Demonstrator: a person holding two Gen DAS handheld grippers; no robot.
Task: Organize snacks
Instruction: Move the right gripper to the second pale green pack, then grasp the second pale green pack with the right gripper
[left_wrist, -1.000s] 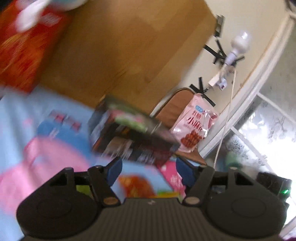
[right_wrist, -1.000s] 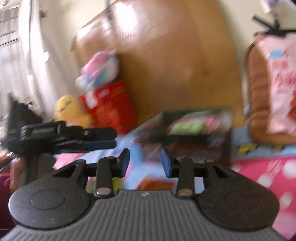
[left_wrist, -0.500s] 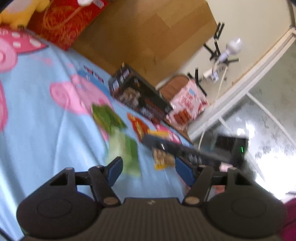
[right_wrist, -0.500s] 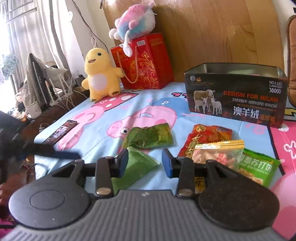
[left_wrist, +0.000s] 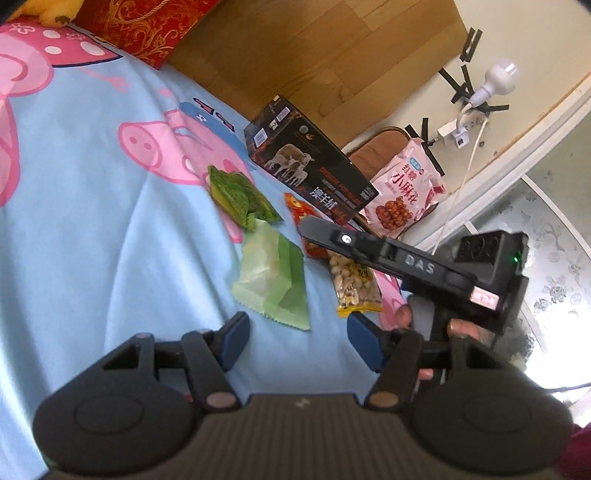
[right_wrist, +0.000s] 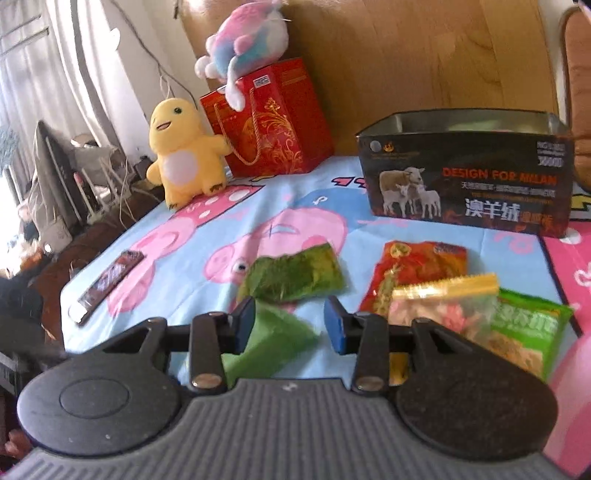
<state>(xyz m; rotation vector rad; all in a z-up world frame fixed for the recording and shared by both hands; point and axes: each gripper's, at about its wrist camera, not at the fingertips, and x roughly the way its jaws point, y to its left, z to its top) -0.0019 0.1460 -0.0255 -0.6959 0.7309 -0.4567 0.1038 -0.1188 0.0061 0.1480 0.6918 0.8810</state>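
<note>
Left gripper (left_wrist: 295, 341) has just been narrowing its jaws, nothing between them; right gripper (right_wrist: 290, 325) open, empty, low over the pale green packet (right_wrist: 273, 347). Beyond lie the dark green packet (right_wrist: 293, 273), the red packet (right_wrist: 413, 266) and the peanuts (left_wrist: 354, 282). Farthest, the open tin box (right_wrist: 469, 184) looks empty. Judged: approach stage; next, close on one packet and carry it boxward.

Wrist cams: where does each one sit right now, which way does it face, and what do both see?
Left wrist: behind the open left gripper, angled down across the bedsheet; shows the right gripper and fingers on its handle.
Right wrist: behind the open right gripper, facing the headboard and yellow plush; no hand shows clearly.
Shared: black tin, dark green packet, light green packet, red packet.
</note>
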